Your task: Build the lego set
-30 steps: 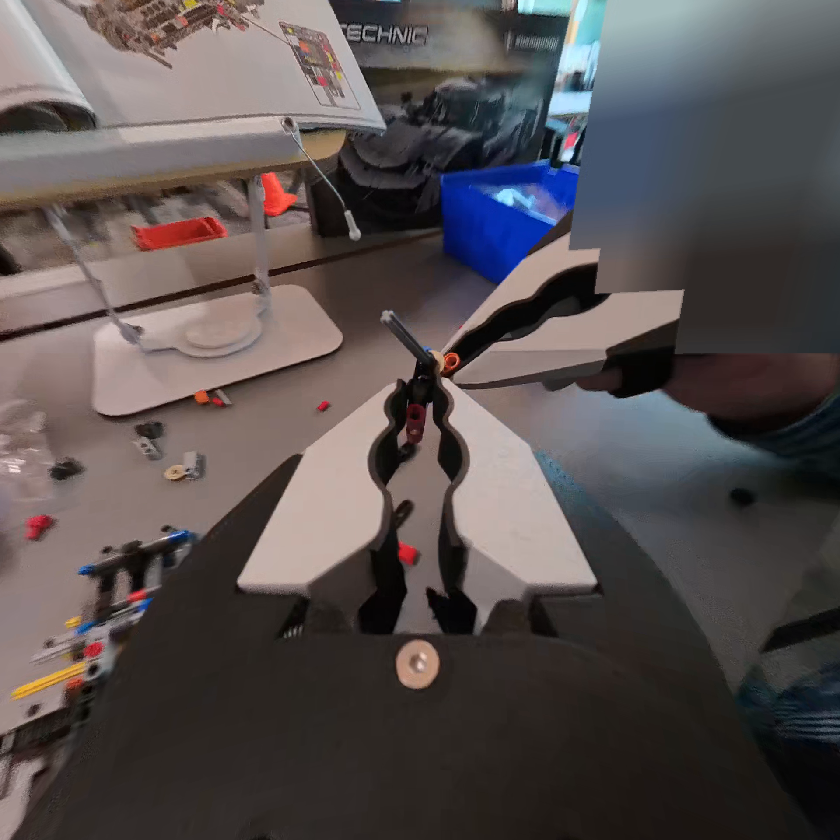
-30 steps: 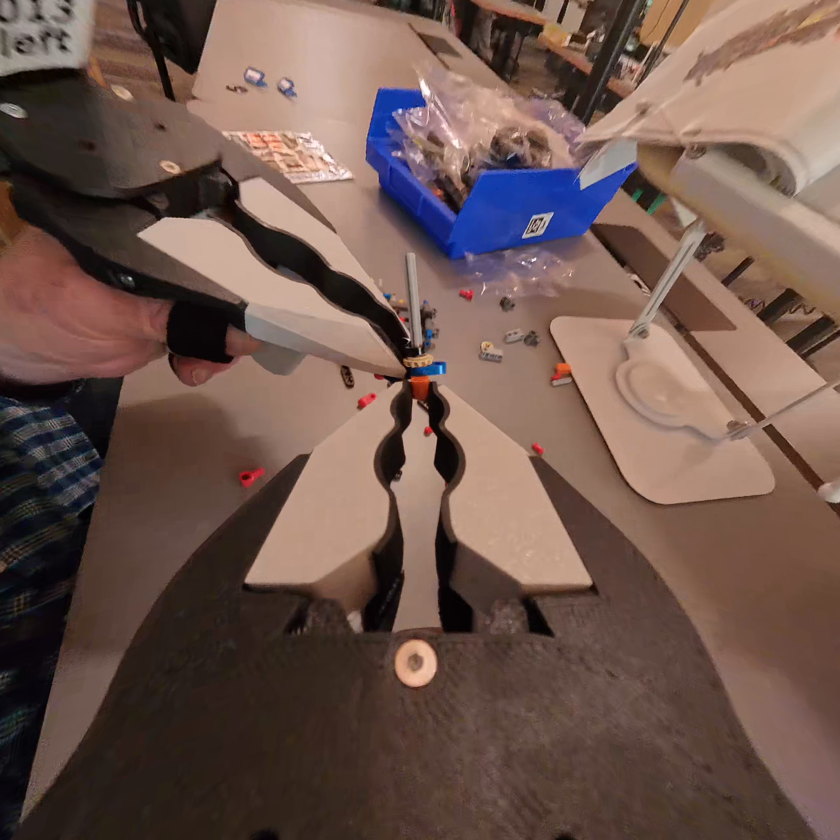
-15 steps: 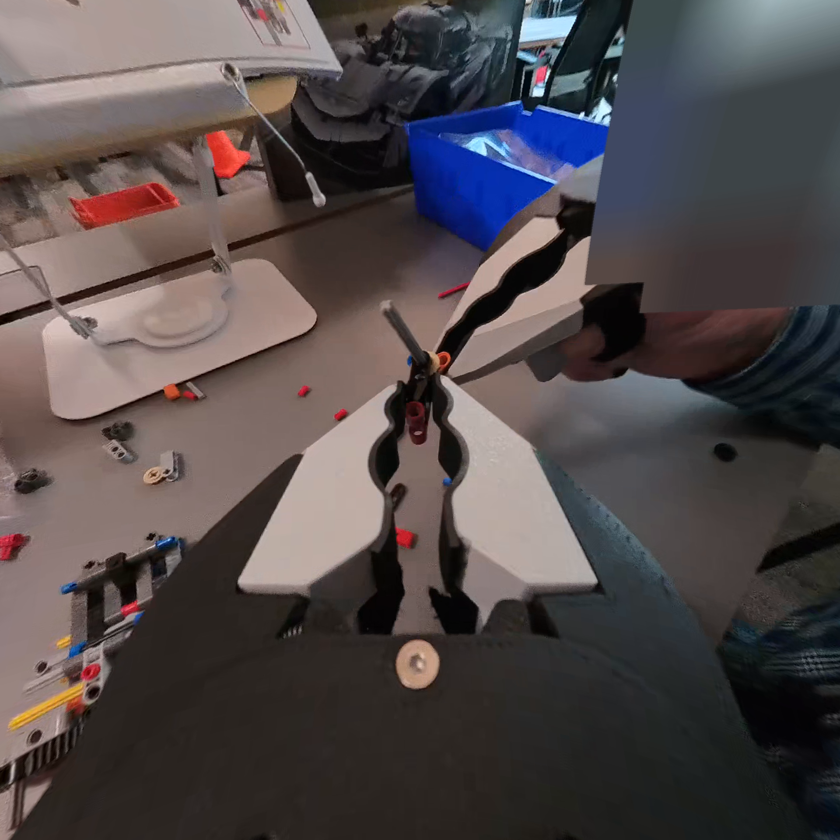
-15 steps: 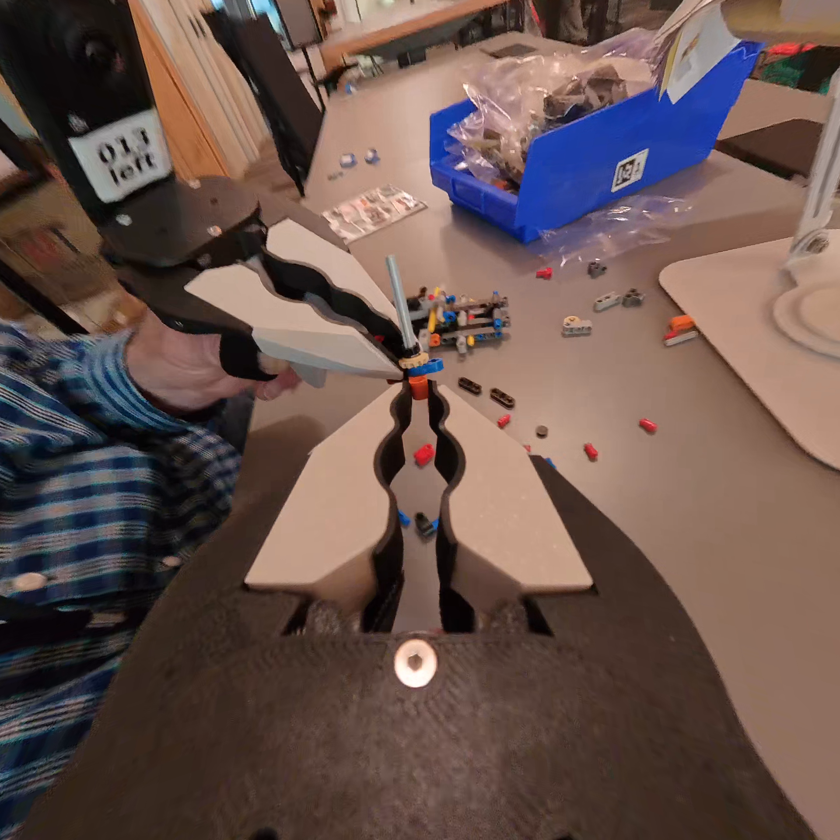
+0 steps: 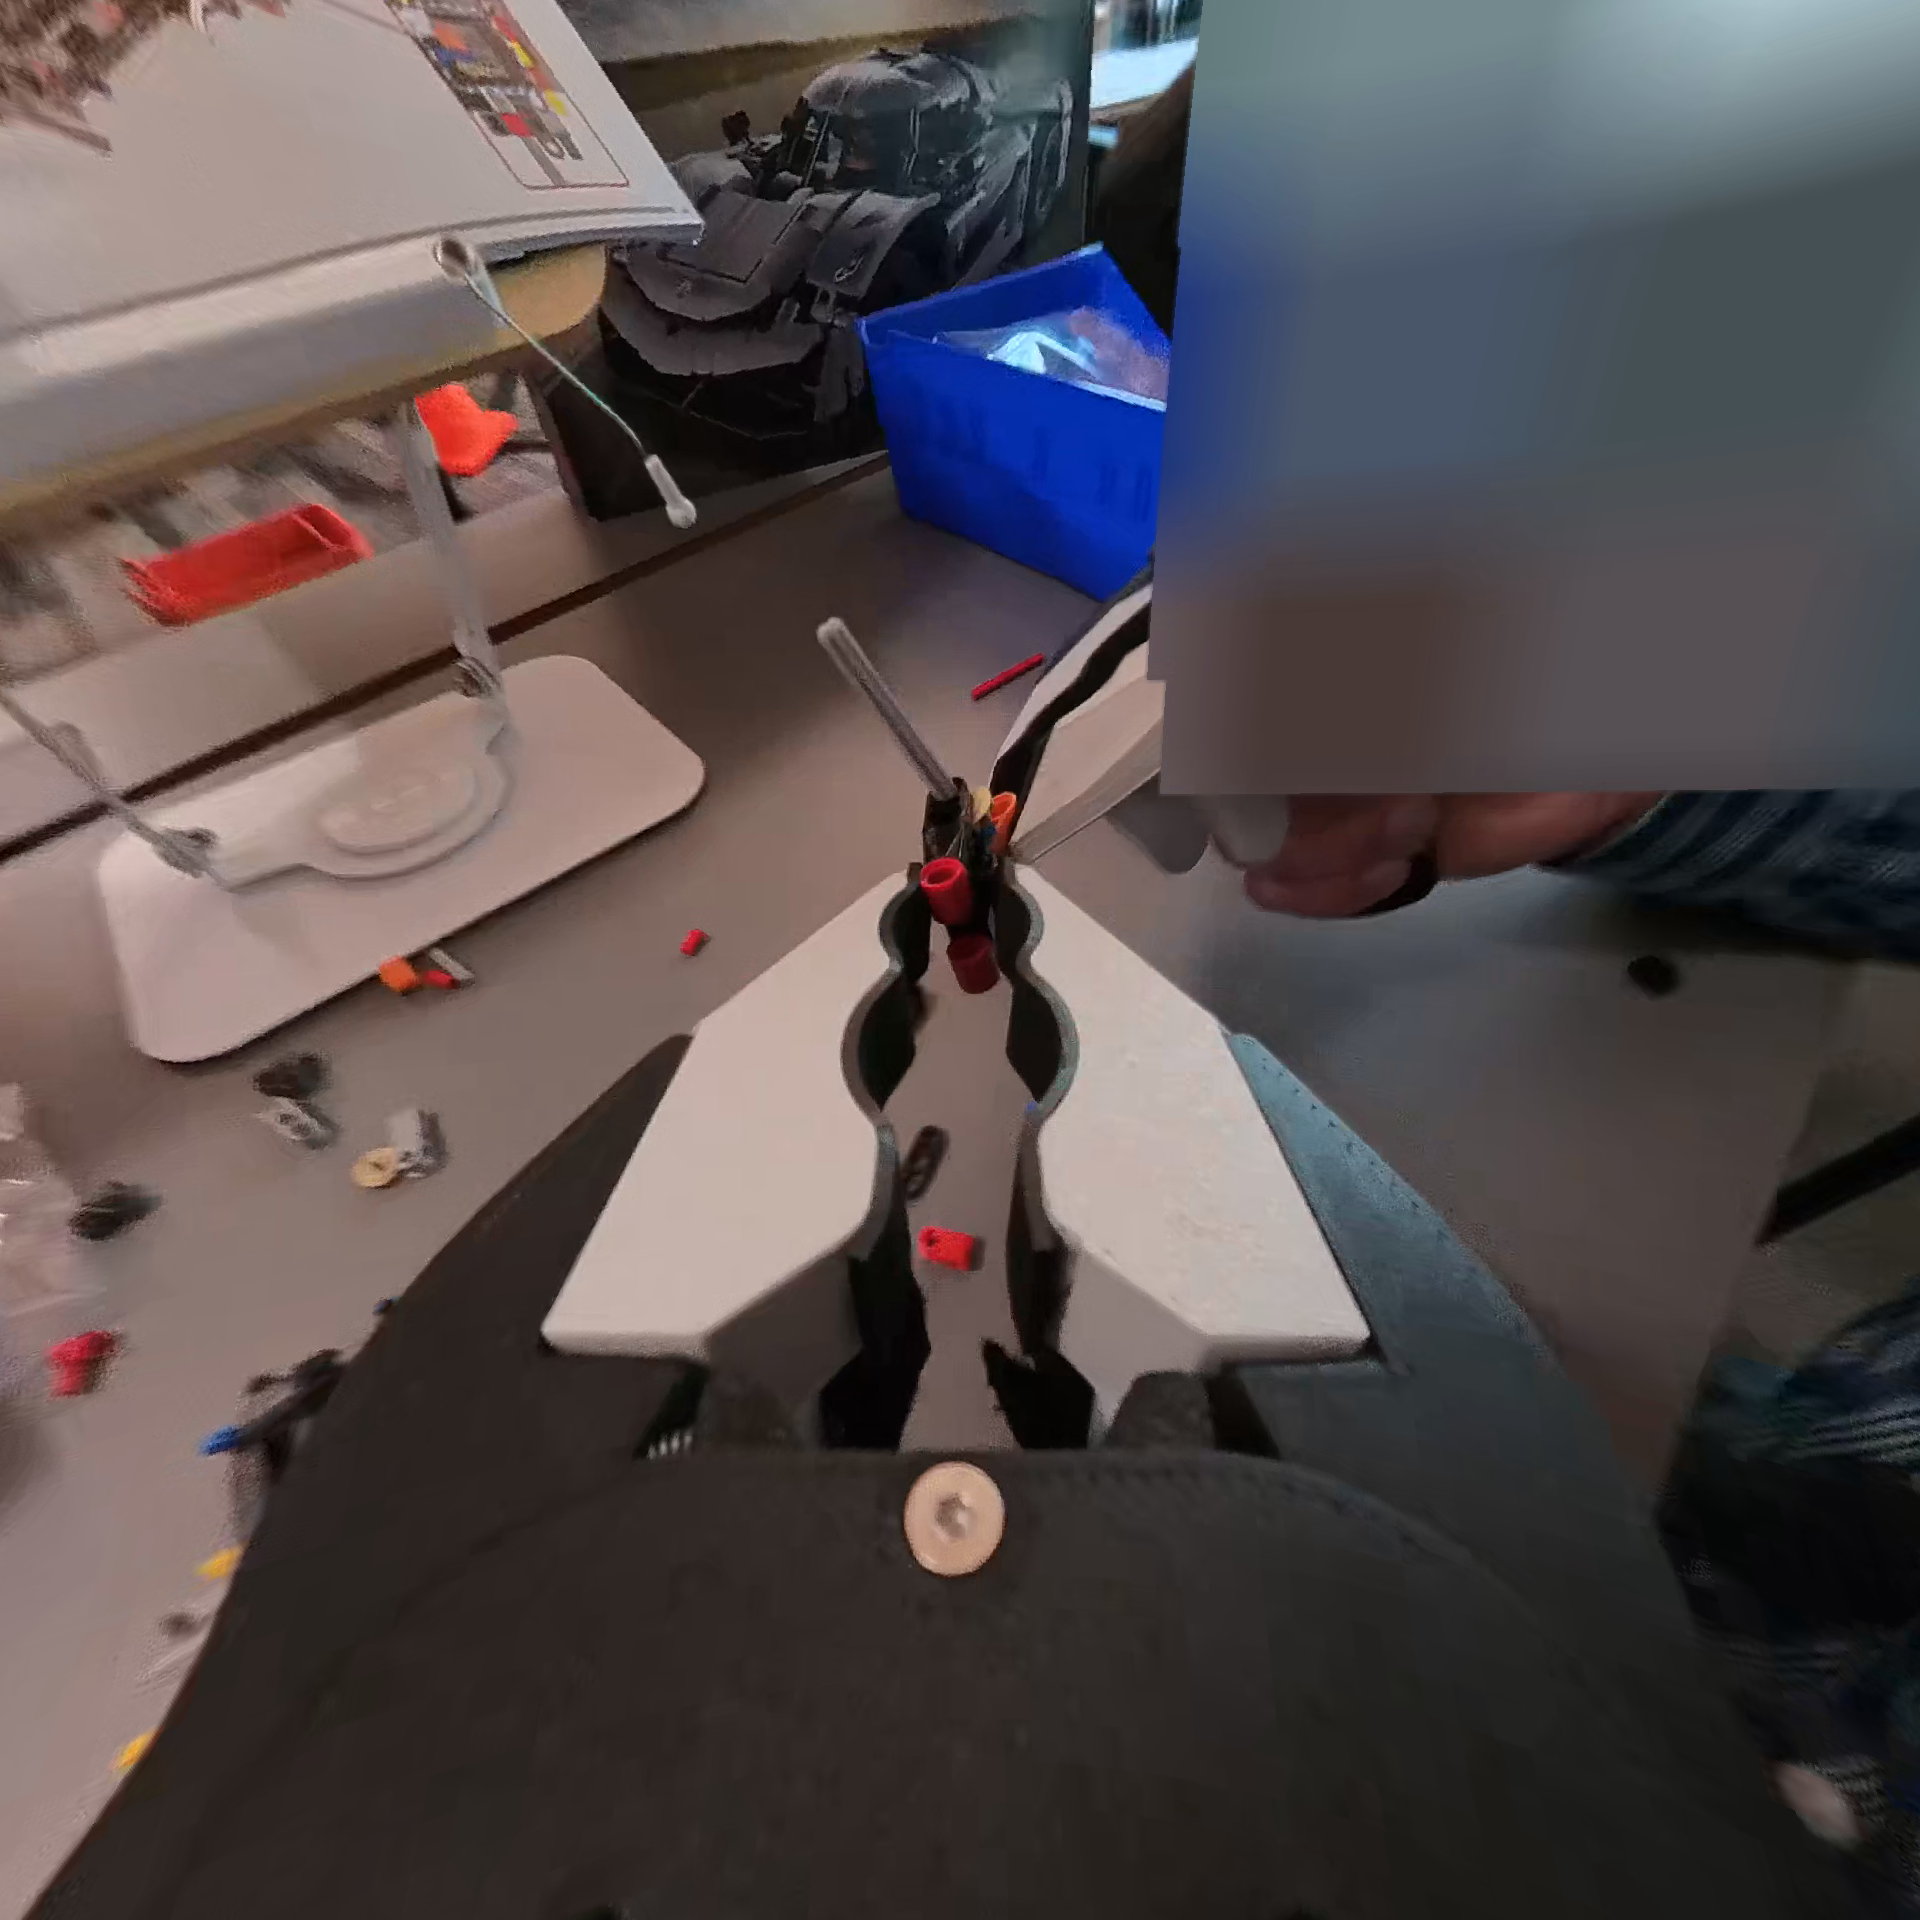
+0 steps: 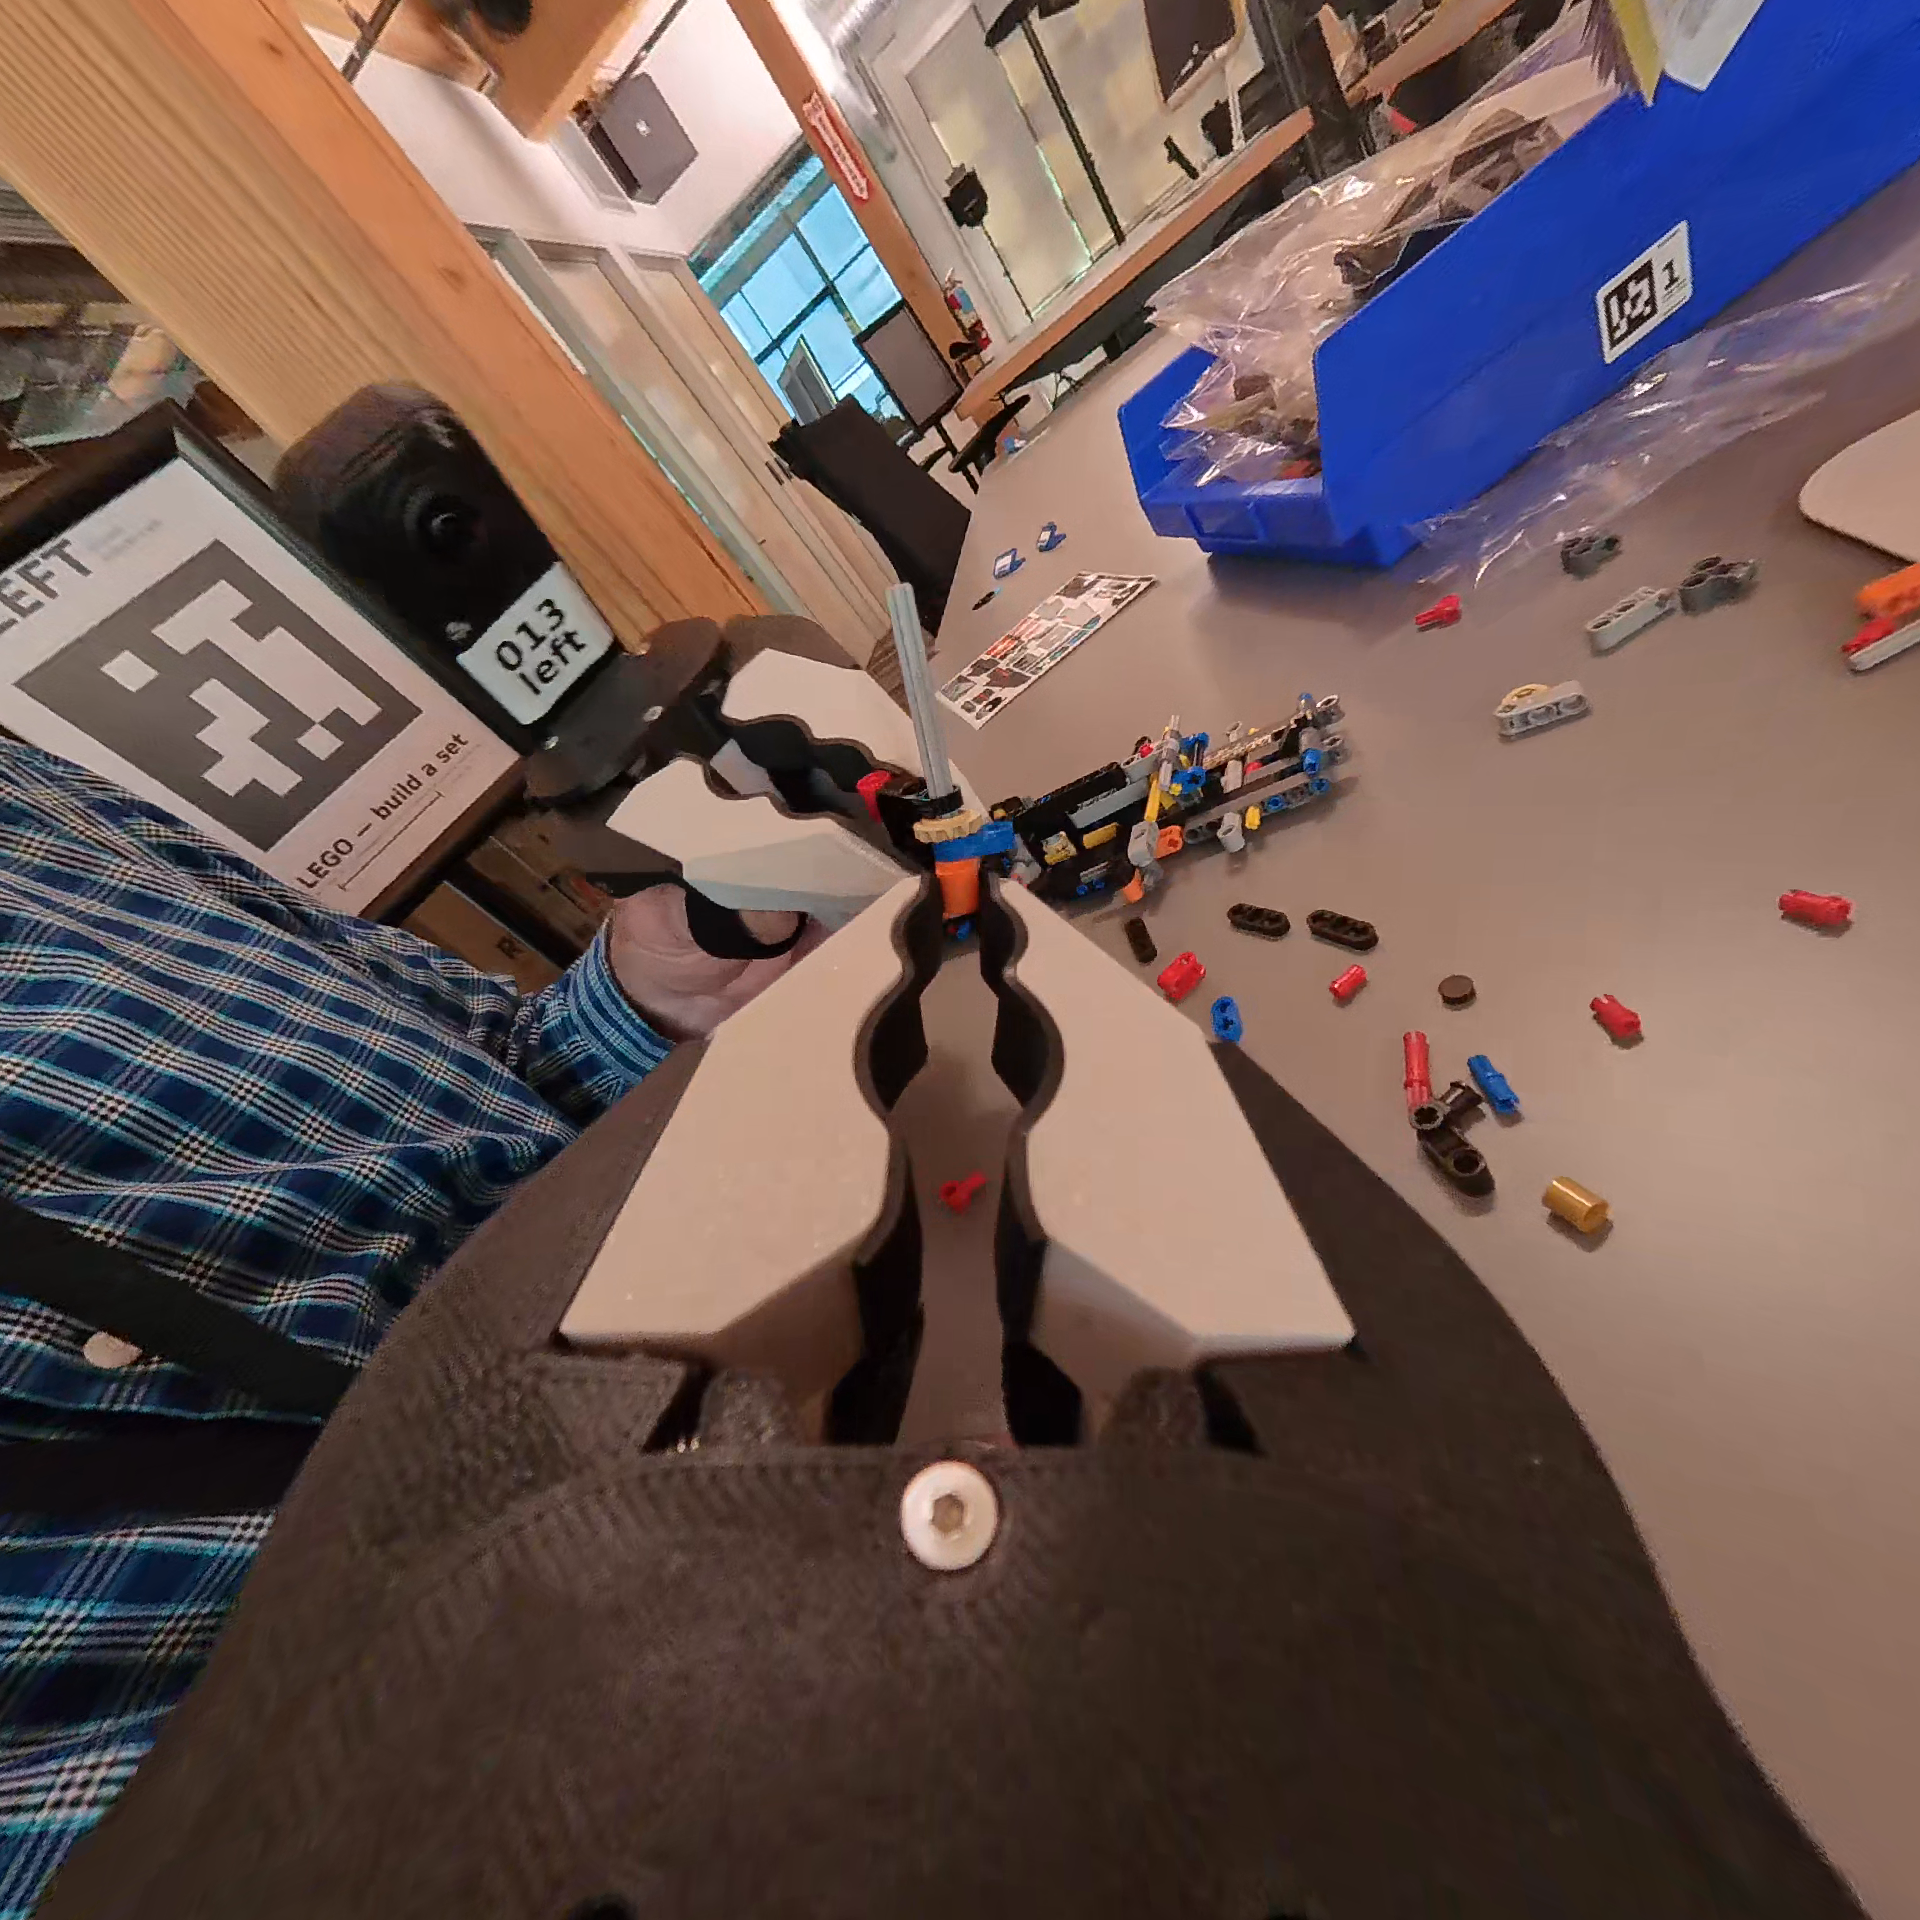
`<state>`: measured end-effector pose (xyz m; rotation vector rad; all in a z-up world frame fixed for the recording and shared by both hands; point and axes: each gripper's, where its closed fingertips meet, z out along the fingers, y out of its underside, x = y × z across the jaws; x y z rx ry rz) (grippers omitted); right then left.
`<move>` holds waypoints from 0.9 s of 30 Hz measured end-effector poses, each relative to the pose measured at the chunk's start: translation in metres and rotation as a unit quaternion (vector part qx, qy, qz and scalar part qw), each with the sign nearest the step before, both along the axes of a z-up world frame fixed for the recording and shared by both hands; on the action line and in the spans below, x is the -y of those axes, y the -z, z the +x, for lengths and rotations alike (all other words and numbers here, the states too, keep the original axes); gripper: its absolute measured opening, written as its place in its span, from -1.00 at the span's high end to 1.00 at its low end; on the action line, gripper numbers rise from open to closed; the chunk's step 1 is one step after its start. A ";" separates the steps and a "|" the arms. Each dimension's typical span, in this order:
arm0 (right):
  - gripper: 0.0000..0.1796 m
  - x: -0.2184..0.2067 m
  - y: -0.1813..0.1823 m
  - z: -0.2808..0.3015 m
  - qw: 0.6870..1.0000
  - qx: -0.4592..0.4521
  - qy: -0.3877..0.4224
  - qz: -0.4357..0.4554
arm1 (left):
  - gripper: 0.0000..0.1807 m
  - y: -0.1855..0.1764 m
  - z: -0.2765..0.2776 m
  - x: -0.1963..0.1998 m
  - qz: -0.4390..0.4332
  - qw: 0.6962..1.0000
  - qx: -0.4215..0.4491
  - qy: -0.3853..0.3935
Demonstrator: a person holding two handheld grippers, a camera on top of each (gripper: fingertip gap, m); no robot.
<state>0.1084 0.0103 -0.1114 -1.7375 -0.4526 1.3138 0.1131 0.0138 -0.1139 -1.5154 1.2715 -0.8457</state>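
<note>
Grey table (image 6: 1558,1403) strewn with pieces, both tools pinching one small axle assembly (image 6: 940,821), right tool (image 5: 1049,800) half masked.

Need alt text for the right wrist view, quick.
The right gripper pinches the orange end of a small axle assembly, which the left gripper grips from the left. Behind lie a partly built frame, loose pieces and a blue bin.
</note>
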 end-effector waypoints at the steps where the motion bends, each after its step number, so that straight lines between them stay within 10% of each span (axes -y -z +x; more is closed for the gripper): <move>1: 0.96 0.001 0.001 0.000 1.000 0.008 -0.001 0.002 | 0.89 0.002 0.000 0.000 0.023 1.000 -0.015 -0.002; 12: 0.96 -0.003 0.016 0.001 0.999 0.023 0.019 -0.020 | 0.93 0.016 -0.006 -0.009 0.222 0.966 -0.130 -0.031; 27: 0.98 -0.007 0.018 0.006 0.894 0.359 0.101 0.247 | 0.94 0.011 -0.002 0.001 -0.100 0.994 0.023 0.020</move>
